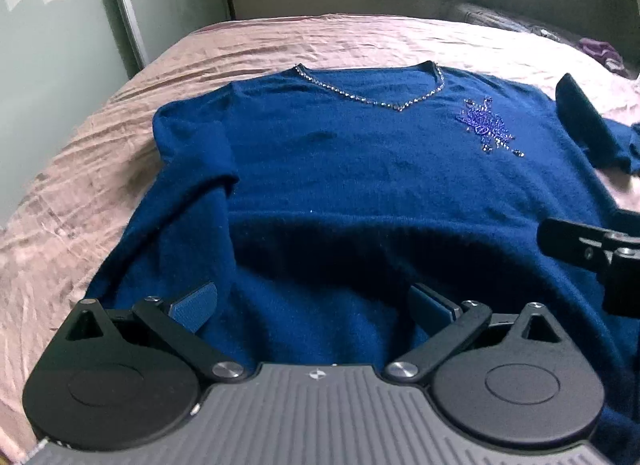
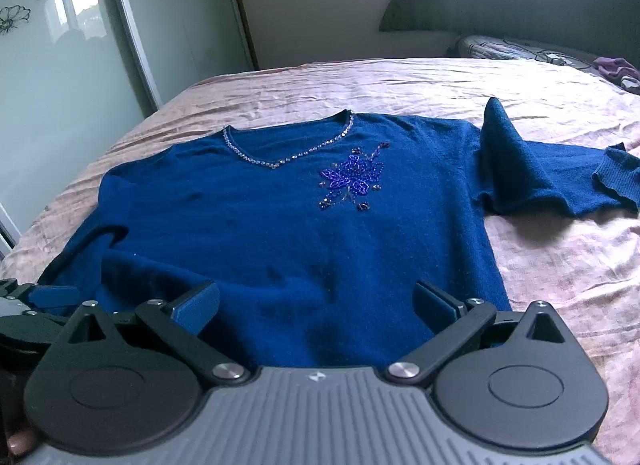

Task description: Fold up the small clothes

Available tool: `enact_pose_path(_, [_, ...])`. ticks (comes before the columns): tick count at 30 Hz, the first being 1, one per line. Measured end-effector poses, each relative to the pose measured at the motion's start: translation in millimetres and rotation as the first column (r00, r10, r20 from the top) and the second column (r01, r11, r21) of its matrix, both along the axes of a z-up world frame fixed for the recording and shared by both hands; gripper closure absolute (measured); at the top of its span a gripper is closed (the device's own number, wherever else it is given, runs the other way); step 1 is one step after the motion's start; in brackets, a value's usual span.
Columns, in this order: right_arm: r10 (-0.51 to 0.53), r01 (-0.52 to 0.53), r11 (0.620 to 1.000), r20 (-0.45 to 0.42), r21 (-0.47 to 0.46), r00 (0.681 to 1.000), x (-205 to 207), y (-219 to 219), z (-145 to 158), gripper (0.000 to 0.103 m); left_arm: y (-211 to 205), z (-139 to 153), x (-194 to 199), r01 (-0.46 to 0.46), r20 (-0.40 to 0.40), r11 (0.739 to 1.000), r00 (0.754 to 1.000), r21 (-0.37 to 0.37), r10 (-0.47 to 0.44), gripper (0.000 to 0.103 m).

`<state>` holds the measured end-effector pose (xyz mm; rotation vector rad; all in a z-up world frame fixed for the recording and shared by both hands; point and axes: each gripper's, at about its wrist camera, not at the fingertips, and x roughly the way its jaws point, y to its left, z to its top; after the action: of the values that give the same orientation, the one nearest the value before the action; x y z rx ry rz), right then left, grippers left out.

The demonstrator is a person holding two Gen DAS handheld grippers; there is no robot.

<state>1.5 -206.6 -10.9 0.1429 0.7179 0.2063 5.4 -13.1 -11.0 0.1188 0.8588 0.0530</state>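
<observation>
Both the left gripper (image 1: 314,305) and right gripper (image 2: 316,307) spread empty; blue sweater (image 2: 280,225) looks soft, limp, light; pinch sleeve cuff (image 2: 618,181) at right frame edge, avoid the beaded flower (image 2: 352,179).

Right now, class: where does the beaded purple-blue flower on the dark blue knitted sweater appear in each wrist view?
Left wrist view: beaded flower upper right.
Right wrist view: beaded flower near centre.
Shared landmark: the sweater's rhinestone V-neckline, just left of the flower.
</observation>
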Motion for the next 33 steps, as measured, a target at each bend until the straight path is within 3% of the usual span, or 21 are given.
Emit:
enact_pose_path(15, [0.003, -0.003, 1.000, -0.006, -0.002, 1.000, -1.0, -0.6, -2.9, 0.000, -5.8, 3.2, -3.0, 0.040, 0.060, 0.997, 0.997, 0.067, -0.044, 0.001])
enact_pose_path(22, [0.003, -0.003, 1.000, -0.005, -0.001, 1.000, -0.9, -1.1, -2.1, 0.000, -4.3, 2.6, -0.1, 0.078, 0.015, 0.997, 0.997, 0.013, -0.078, 0.000])
enact_pose_path(33, [0.003, -0.003, 1.000, -0.004, 0.004, 1.000, -0.6, -3.1, -2.4, 0.000, -6.5, 1.0, 2.9, 0.074, -0.017, 0.997, 0.997, 0.027, -0.073, 0.000])
